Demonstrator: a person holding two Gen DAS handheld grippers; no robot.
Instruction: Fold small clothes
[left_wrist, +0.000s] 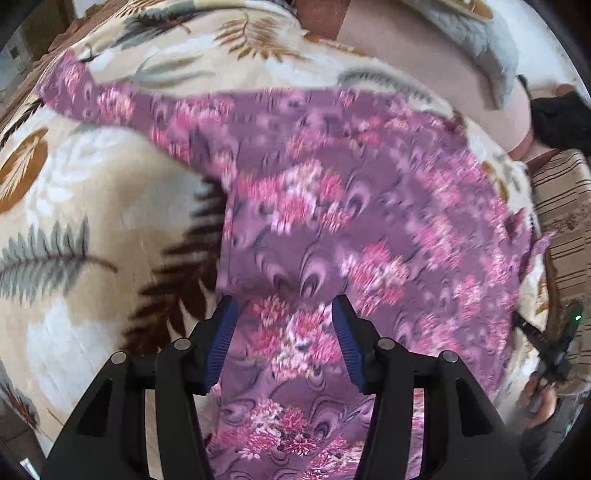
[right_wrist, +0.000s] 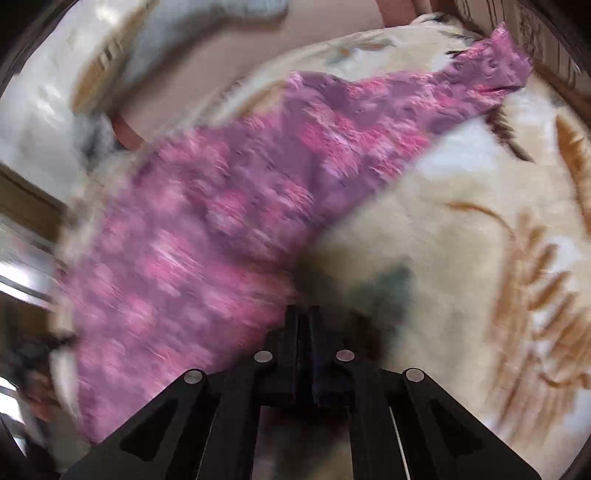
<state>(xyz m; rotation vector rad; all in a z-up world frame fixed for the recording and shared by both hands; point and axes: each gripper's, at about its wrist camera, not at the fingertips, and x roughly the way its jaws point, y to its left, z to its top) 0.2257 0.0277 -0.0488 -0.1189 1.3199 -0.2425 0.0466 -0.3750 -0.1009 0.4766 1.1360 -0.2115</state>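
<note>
Purple flowered garment (left_wrist: 332, 206) spread flat on leaf-print blanket (left_wrist: 92, 206).
Left gripper (left_wrist: 283, 314) spread above garment, pinching nothing; right gripper (right_wrist: 303, 314) pressed together, empty, beside garment's edge.

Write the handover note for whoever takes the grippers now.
Left gripper: open above the garment, holding nothing.
Right gripper: jaws together at the garment's edge; too blurred to tell if cloth is pinched.
Garment: purple floral, spread on the blanket, one sleeve stretched out.
Done: laid out; no clear fold visible.
Left: sleeves in, then fold the body.
</note>
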